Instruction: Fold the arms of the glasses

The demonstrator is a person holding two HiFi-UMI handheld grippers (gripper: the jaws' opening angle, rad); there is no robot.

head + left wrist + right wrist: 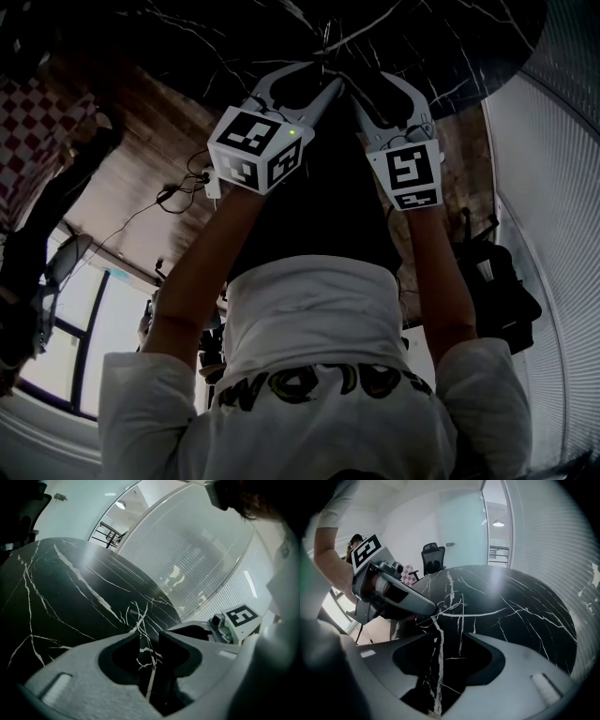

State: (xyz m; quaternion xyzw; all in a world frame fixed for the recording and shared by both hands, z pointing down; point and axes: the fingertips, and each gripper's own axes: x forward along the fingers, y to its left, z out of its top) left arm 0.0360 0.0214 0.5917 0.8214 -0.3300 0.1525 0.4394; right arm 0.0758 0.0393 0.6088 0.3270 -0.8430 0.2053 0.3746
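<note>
Thin wire-framed glasses (pixel 453 603) lie on the black marble table (pixel 525 602), just beyond both grippers' tips. In the left gripper view the wire frame (pixel 137 613) shows right ahead of the jaws. My left gripper (pixel 149 637) is open, and I cannot tell the wire from the white marble veins in its gap. My right gripper (pixel 450 637) is open too, over the table with only veined marble seen between its fingers. In the head view both grippers, left (pixel 314 80) and right (pixel 380 94), meet tip to tip at the table's near edge.
The round table (pixel 412 37) has white veins that look much like the wire frame. An office chair (pixel 432 557) stands behind it. A dark bag (pixel 497 281) sits on the floor at the right, cables (pixel 178 197) at the left. Glass walls with blinds (pixel 201 559) stand around.
</note>
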